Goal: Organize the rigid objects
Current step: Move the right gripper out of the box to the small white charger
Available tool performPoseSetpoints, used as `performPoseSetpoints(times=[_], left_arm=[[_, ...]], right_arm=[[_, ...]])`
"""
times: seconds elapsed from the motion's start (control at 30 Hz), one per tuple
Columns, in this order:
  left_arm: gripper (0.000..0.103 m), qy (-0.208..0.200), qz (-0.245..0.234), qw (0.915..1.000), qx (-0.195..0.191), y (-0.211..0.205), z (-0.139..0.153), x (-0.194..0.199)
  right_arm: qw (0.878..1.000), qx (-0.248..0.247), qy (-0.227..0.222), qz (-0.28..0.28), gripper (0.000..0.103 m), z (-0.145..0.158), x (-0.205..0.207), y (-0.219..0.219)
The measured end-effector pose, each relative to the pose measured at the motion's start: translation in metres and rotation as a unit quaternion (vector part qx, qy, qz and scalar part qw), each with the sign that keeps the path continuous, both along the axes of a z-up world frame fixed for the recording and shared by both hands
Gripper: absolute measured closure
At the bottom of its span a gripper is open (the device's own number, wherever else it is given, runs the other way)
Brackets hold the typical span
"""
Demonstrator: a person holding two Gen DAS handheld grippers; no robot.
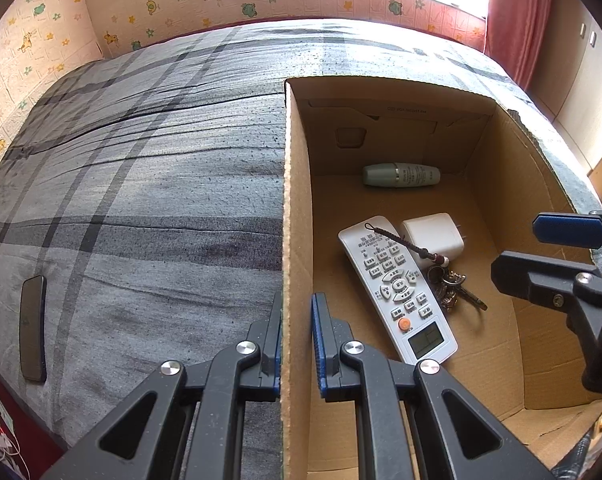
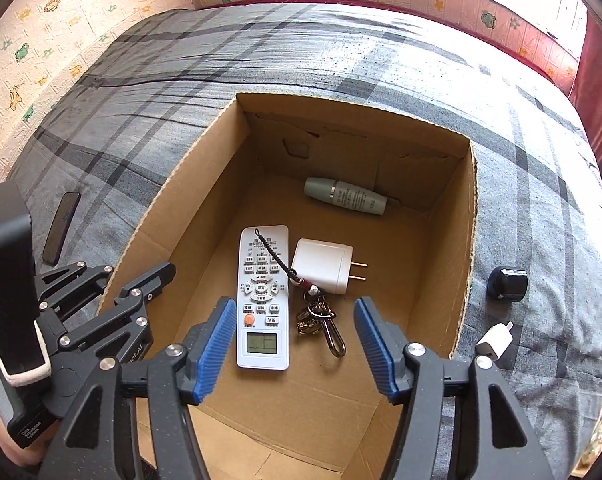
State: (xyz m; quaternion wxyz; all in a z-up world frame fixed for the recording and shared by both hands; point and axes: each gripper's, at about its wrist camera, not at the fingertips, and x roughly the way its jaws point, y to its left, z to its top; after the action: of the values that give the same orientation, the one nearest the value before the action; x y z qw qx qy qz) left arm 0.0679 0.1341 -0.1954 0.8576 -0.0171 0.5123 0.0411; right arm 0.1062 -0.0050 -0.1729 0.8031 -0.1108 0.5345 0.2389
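Landmark is the box (image 2: 467, 216) on the bed (image 2: 341, 52). Left of the box: a dark phone (image 2: 61, 228) lies flat on the bed, not packed yet, long axis running roughly along the box's left wall. Left gripper (image 1: 297, 344) is clamped on that left wall, one pad outside, one inside. In the box, left to right: remote (image 2: 264, 298) flat, face up, long axis toward the far wall, display end nearest the grippers; keys (image 2: 317, 316) just right of it, lanyard draped over the remote; white charger (image 2: 321, 266) with prongs pointing at the right wall; bottle (image 2: 345, 197) on its side by the far wall, axis across the box, cap end left. Right gripper (image 2: 297, 344) hangs over the box, jaws apart, nothing between them. Right of the box, on the bed: a black cap-like item (image 2: 507, 278) and a small white adapter (image 2: 495, 340). Judgement: four in, three left, past halfway.
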Motion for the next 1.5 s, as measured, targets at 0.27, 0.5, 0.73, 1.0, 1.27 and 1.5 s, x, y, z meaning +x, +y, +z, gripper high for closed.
performPoseSetpoints(times=[0.27,0.5,0.73,1.0,1.27,1.5], left_arm=[[0.09,0.0,0.0,1.0,-0.002,0.001,0.0,0.0],[0.09,0.0,0.0,1.0,-0.001,0.0,0.0,0.0],[0.09,0.0,0.0,1.0,-0.003,0.0,0.0,0.0],[0.09,0.001,0.0,1.0,-0.002,0.0,0.0,0.0],[0.09,0.001,-0.001,1.0,0.001,-0.001,-0.001,0.001],[0.09,0.001,-0.001,1.0,0.002,-0.001,-0.001,0.001]], right_arm=[[1.0,0.013,-0.02,-0.013,0.024,0.021,-0.004,-0.02],[0.999,0.021,-0.035,-0.02,0.0,0.033,-0.007,-0.04],[0.997,0.017,-0.057,-0.048,0.0,0.047,-0.001,-0.07],[0.993,0.001,-0.067,-0.102,0.0,0.045,0.015,-0.121],[0.988,-0.015,-0.06,-0.143,0.0,0.024,0.028,-0.159],[0.985,-0.034,-0.049,-0.162,0.0,-0.007,0.039,-0.175]])
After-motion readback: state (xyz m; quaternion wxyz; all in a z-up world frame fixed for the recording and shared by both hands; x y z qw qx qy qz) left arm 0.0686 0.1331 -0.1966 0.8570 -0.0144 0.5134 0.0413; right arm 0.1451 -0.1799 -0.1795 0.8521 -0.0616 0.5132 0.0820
